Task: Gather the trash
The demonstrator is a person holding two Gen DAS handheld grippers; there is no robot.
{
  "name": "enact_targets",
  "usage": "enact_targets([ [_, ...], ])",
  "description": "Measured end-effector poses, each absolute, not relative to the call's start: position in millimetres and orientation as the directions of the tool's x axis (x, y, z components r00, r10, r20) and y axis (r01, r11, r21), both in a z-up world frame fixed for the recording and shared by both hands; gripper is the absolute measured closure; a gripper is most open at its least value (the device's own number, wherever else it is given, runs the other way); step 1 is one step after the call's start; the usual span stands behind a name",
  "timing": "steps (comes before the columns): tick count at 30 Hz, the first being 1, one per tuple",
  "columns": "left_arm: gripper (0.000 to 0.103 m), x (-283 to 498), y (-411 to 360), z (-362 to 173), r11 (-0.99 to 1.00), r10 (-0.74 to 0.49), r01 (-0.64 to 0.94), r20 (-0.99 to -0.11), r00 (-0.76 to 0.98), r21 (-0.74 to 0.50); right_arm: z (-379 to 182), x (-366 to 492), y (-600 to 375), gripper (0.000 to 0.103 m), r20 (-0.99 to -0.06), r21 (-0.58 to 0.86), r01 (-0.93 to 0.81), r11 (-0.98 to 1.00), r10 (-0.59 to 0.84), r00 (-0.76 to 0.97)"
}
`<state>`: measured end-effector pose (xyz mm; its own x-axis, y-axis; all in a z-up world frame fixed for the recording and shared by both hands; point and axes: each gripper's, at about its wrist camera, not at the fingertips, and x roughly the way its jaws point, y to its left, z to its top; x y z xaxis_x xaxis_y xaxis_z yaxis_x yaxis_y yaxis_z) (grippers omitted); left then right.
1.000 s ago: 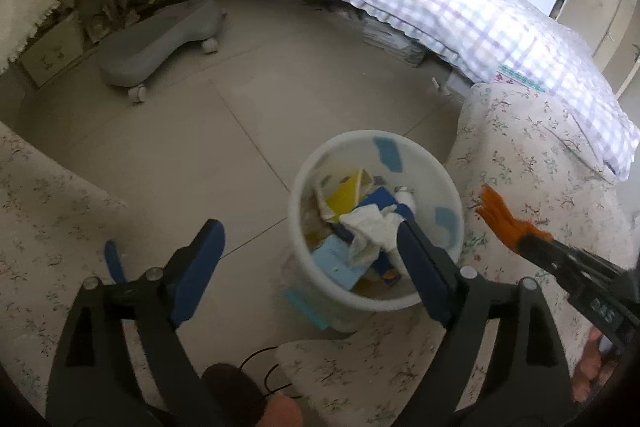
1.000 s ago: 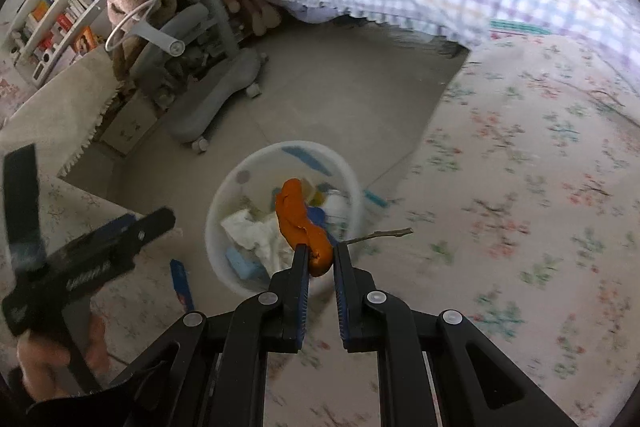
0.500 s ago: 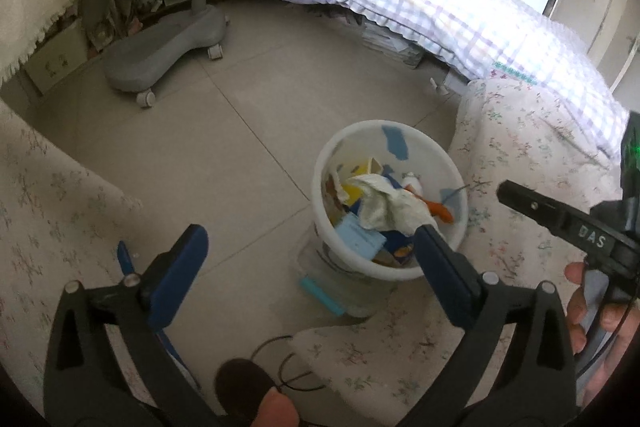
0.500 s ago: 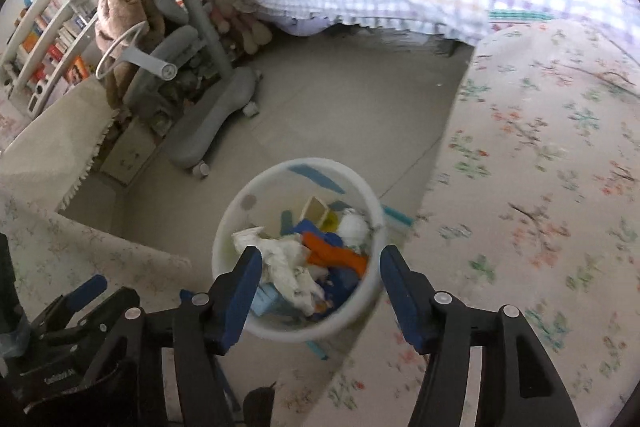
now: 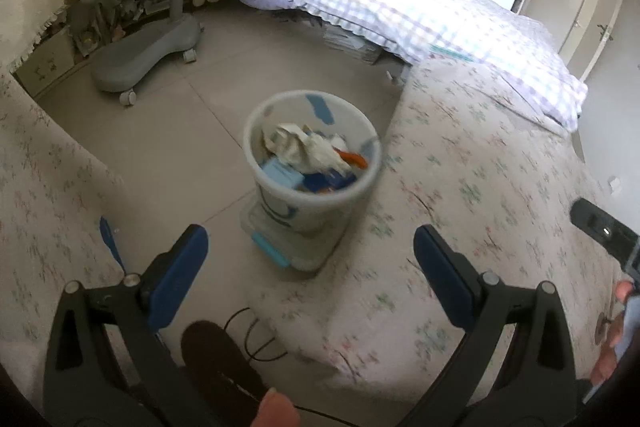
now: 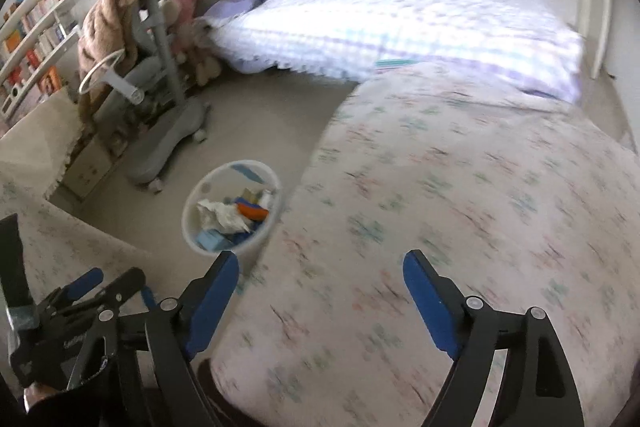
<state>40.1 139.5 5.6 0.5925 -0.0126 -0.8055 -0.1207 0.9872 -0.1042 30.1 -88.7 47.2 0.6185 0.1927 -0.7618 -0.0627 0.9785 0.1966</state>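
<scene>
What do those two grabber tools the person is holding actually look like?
Both match: the left gripper and the right gripper are black plastic frames with triangular cut-outs and silver pivot screws, and each finger ends in a flat blue pad. Bare fingers show at the handles. The left gripper's side carries pale lettering, too blurred to read.

Orange peel (image 5: 353, 158) now in bin (image 5: 312, 195), right tongs (image 6: 320, 291) agape.

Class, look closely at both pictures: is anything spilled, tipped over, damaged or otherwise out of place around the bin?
Nothing stands out. The white bin stands upright on the floor beside the flowered cover, with the orange peel and crumpled paper inside it. Both hand-held grippers are open and empty.
</scene>
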Motion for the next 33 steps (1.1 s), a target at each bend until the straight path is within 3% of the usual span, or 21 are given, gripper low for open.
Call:
enact_targets([
  [14, 0.001, 4.9, 58.4, 10.5, 1.000, 0.021, -0.002, -0.749, 0.662, 0.026, 16.3, -37.8, -144.4, 0.014, -0.759, 0.104, -0.033, 0.994, 0.101, 0.643],
  [33, 0.001, 6.0, 38.6, 6.5, 0.999, 0.040, -0.017, -0.746, 0.664, 0.038, 25.5, -44.7, -154.6, 0.014, -0.718, 0.041, -0.024, 0.999, 0.046, 0.694],
])
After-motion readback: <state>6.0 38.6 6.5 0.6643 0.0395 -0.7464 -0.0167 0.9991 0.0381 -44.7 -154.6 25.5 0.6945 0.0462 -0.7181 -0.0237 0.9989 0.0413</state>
